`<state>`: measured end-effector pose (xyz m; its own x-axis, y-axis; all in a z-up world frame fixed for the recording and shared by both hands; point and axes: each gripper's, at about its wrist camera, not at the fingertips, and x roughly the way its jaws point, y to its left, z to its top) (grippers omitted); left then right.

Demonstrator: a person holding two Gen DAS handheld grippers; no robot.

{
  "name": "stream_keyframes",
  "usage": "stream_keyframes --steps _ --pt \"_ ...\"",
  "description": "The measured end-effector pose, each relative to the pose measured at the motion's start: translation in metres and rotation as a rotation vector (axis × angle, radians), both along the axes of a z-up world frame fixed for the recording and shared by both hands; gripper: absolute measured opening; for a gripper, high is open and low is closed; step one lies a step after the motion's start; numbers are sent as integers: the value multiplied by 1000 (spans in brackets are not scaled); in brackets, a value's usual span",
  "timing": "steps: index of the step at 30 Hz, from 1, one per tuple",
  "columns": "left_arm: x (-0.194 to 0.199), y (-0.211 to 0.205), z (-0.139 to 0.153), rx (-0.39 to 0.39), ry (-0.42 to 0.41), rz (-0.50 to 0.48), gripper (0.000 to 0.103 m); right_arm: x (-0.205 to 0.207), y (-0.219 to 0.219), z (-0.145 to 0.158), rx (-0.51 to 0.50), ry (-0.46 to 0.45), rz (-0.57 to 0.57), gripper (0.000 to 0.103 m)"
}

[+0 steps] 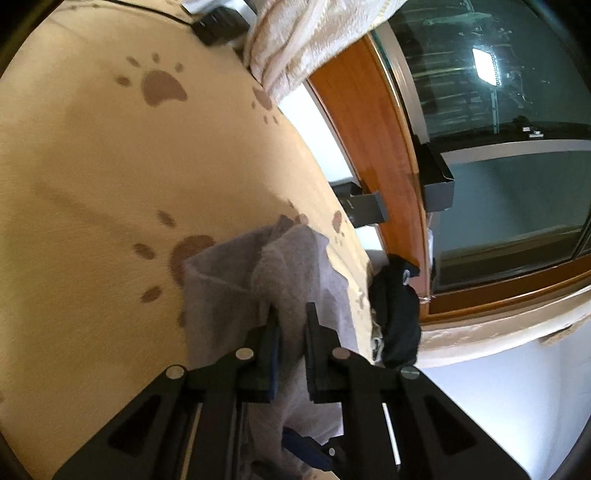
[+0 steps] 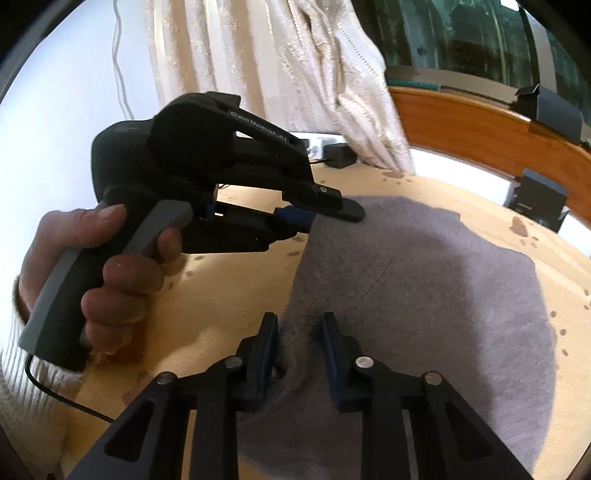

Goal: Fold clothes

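I have both the left gripper (image 2: pixel 325 212) and the right gripper (image 2: pixel 298 328) pinching the grey garment (image 2: pixel 424 295); apparently no fold is finished.

Cream bed cover (image 2: pixel 236 291) printed with brown paw marks, grey garment (image 2: pixel 424 295) spread flat on it, black adapter (image 1: pixel 221 22) at its far edge, dark bundle (image 1: pixel 397 314), perhaps clothing, at one side
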<state>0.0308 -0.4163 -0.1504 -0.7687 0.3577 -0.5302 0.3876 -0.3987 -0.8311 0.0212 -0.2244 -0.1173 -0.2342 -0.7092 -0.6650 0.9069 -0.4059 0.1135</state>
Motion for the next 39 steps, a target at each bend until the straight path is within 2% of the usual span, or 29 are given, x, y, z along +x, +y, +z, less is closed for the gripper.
stream_keyframes --steps 5,11,13,15,17,19,21,24,25,26,27,29,32,34,35,36,39 --pt "2 -6 -19 -57 -98 39 12 0 -6 -8 28 -14 15 26" --pt "-1 -1 -17 -132 -120 18 16 -6 -3 -5 22 -48 20 26" --pt "0 -1 -16 -130 -115 9 23 -9 6 3 -14 -71 12 26" --pt "1 -2 -10 -141 -114 6 28 -12 25 18 -59 -55 -27 26" --pt "4 -2 -1 -172 -118 14 42 -21 46 31 -80 -11 -93 26" --pt "8 0 12 -235 -121 40 81 -33 65 38 -72 26 -158 26" --pt "14 4 27 -298 -107 67 82 -39 81 38 -42 20 -185 26" --pt "21 12 48 -346 -66 78 82 -46 94 26 -24 -53 -184 28" --pt "23 18 53 -356 -49 74 82 -47 95 22 -28 -71 -182 32" --pt "21 26 56 -356 -32 50 82 -47 94 18 -35 -81 -177 42" --pt "19 35 58 -353 -14 21 83 -47 93 15 -45 -85 -174 58" --pt "12 53 59 -343 12 -47 83 -42 89 14 -66 -63 -170 63" --pt "-9 74 46 -332 4 -141 83 -23 81 26 -84 17 -165 63" --pt "-18 78 36 -342 -29 -160 83 -13 74 30 -77 66 -153 55" --pt "-18 78 35 -347 -32 -166 82 -8 71 30 -68 78 -136 43" --pt "-18 78 34 -352 -32 -173 83 -3 67 27 -56 81 -116 39" --pt "-15 75 33 -366 -36 -178 83 9 56 13 -10 58 -47 39"
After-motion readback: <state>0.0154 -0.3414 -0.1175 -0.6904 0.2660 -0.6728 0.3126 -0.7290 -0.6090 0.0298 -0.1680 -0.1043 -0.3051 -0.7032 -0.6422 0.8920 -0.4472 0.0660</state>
